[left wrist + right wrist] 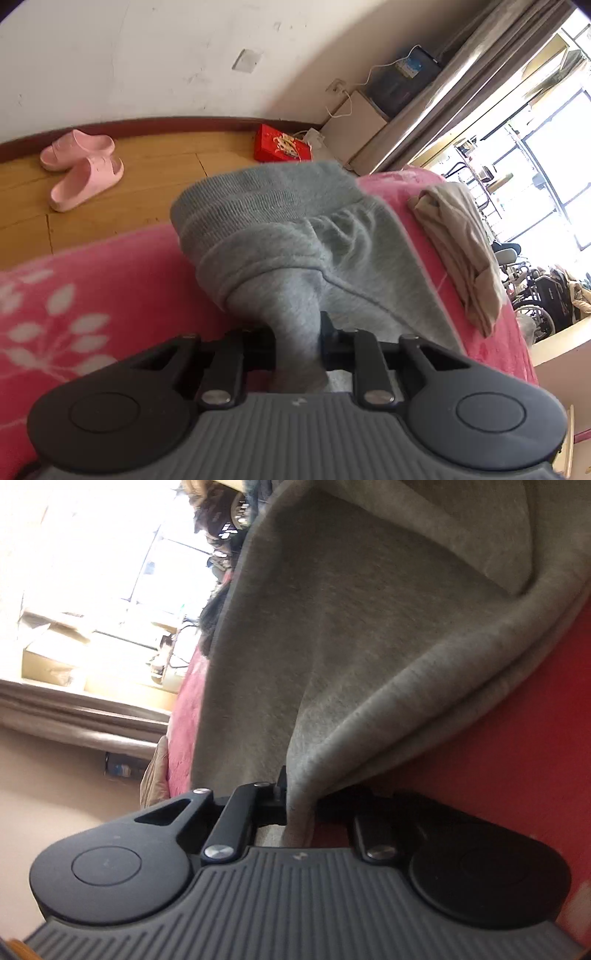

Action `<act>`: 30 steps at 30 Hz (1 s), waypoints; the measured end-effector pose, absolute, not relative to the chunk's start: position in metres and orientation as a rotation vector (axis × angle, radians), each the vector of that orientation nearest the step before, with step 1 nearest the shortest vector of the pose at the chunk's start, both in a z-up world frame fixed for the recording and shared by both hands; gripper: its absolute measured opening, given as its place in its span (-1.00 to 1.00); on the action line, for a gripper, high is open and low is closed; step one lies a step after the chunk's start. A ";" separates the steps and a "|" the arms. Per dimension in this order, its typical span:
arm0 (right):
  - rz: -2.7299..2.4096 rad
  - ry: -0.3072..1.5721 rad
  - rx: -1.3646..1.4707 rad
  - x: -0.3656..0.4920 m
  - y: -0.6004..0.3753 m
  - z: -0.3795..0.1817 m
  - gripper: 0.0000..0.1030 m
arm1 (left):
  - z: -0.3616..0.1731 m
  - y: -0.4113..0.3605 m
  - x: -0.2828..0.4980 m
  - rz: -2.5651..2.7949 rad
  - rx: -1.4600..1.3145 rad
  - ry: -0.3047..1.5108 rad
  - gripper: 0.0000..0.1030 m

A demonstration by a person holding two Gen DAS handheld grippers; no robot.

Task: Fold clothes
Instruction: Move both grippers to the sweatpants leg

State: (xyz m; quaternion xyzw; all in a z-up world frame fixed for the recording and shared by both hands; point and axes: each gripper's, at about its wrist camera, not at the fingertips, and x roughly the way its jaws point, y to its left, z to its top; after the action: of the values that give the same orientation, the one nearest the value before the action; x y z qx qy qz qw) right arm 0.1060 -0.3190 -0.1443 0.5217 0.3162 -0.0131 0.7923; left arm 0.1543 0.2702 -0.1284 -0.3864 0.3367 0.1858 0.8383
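Observation:
A grey knit garment with a ribbed waistband [280, 236] lies bunched on a pink flowered blanket [92, 295]. My left gripper [297, 343] is shut on a fold of the grey garment, which rises out of the jaws. In the right wrist view the same grey garment [351, 635] fills most of the frame, and my right gripper [299, 801] is shut on its doubled edge. The right view is tilted sideways. A folded beige garment [461, 251] lies on the blanket to the right of the grey one.
Beyond the bed is a wooden floor with pink slippers [83, 166] and a red box [282, 147] by the wall. A white cabinet [354, 133] and curtain [480, 74] stand at the back right. Bright windows [92, 554] show in both views.

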 end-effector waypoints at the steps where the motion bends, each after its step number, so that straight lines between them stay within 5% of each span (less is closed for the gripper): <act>1: -0.017 0.668 1.113 0.104 -0.319 -0.139 -0.84 | -0.120 0.269 0.151 0.388 -0.806 0.707 -0.67; 14: 0.100 0.737 1.178 0.009 -0.336 -0.098 -0.85 | -0.048 0.312 -0.021 0.359 -0.672 0.829 -0.69; 20: 0.105 0.938 1.140 -0.044 -0.321 -0.121 -0.82 | -0.099 0.349 -0.112 0.352 -0.624 1.013 -0.55; 24: 0.118 1.064 1.021 -0.036 -0.327 -0.135 -0.61 | -0.119 0.366 -0.135 0.282 -0.717 1.037 -0.40; 28: 0.187 1.168 0.678 -0.045 -0.343 -0.094 0.00 | -0.079 0.365 -0.148 0.187 -0.569 1.051 0.01; 30: 0.240 1.177 0.472 -0.044 -0.340 -0.063 0.00 | -0.057 0.360 -0.155 0.183 -0.446 1.020 0.14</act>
State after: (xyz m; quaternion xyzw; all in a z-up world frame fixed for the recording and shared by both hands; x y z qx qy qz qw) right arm -0.0436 -0.3396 -0.0626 0.2202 0.5487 0.1118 0.7987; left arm -0.1552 0.3596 -0.0567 -0.2114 0.4833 0.0868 0.8451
